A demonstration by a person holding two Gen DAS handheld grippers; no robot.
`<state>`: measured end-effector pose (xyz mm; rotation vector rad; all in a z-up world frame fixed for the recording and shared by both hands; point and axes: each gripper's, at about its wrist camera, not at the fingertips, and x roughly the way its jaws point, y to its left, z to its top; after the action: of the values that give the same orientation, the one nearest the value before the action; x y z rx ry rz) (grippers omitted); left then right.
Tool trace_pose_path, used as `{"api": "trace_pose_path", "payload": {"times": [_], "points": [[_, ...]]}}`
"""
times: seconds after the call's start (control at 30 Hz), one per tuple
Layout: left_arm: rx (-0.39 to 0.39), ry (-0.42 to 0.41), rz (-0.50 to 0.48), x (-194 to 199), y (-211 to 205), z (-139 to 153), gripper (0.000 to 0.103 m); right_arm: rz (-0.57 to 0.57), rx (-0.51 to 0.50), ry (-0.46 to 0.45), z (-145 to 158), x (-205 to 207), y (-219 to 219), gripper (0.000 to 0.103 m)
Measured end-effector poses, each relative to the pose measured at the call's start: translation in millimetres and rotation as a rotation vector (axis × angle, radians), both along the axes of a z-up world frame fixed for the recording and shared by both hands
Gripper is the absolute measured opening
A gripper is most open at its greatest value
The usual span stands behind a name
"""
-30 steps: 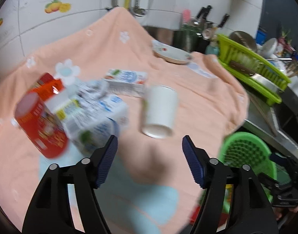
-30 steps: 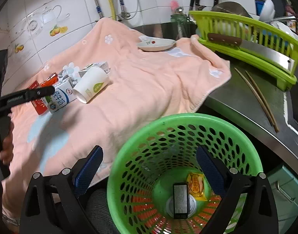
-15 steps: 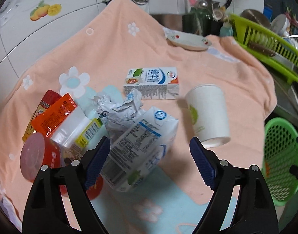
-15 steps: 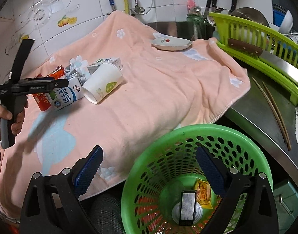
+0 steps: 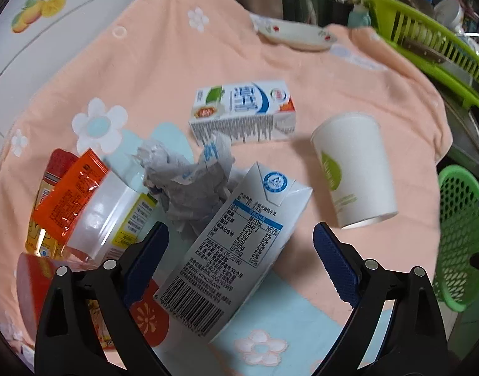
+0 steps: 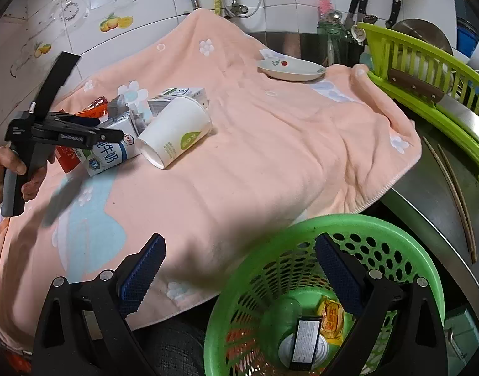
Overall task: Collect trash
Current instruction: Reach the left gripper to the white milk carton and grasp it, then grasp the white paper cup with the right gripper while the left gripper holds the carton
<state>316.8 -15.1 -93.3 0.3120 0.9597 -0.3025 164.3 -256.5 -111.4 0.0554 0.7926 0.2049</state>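
Trash lies in a heap on the peach towel (image 5: 164, 62). A white-blue milk carton (image 5: 227, 250) lies flat between the jaws of my left gripper (image 5: 239, 232), which are opening, and the pads do not touch it. Behind it are crumpled paper (image 5: 189, 181), a clear tub (image 5: 114, 213), an orange sachet (image 5: 70, 191), a second carton (image 5: 242, 109) and a tipped paper cup (image 5: 352, 169). In the right wrist view the left gripper (image 6: 120, 133) hovers over the carton (image 6: 109, 156) beside the cup (image 6: 176, 131). My right gripper (image 6: 239, 244) is open and empty above the green basket (image 6: 302, 235).
The basket holds a yellow packet (image 6: 332, 313) and a dark-labelled item (image 6: 305, 341). A plate (image 6: 291, 69) rests at the towel's far end. A green dish rack (image 6: 427, 72) and chopsticks (image 6: 452, 188) lie on the steel counter to the right. A hand (image 6: 7, 169) grips the left tool.
My left gripper has moved from the paper cup over to the milk carton and come closer, its jaws spreading wider. The right gripper has drifted sideways, so the basket sits further right.
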Motion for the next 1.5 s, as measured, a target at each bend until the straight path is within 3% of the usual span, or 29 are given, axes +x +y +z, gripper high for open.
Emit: {"api": "trace_pose_path", "payload": {"times": [0.03, 0.1, 0.17, 0.3, 0.37, 0.6, 0.93, 1.3, 1.5], "points": [[0.009, 0.011, 0.001, 2, 0, -3, 0.09, 0.003, -0.002, -0.001, 0, 1, 1, 0.093], [0.01, 0.033, 0.001, 6, -1, -8, 0.077, 0.009, -0.005, -0.001, 1, 3, 3, 0.093], [0.019, 0.039, -0.002, 6, -2, -11, 0.074, 0.015, -0.009, 0.001, 1, 5, 4, 0.093], [0.001, 0.073, -0.005, 2, -4, -18, 0.044, 0.026, -0.011, 0.007, 1, 11, 7, 0.093], [-0.005, 0.071, 0.01, -1, -5, -22, 0.041, 0.035, 0.009, 0.016, 2, 15, 7, 0.093], [-0.094, 0.059, 0.067, -22, 5, -18, 0.04, 0.077, 0.02, 0.015, 14, 41, 24, 0.093], [-0.188, 0.035, 0.101, -63, 24, -11, 0.04, 0.111, 0.171, 0.085, 23, 105, 59, 0.092], [-0.193, -0.002, 0.108, -91, 36, -5, 0.04, 0.046, 0.311, 0.192, 7, 160, 71, 0.087], [-0.195, -0.005, 0.112, -100, 38, -6, 0.04, 0.006, 0.349, 0.252, -8, 182, 76, 0.079]]}}
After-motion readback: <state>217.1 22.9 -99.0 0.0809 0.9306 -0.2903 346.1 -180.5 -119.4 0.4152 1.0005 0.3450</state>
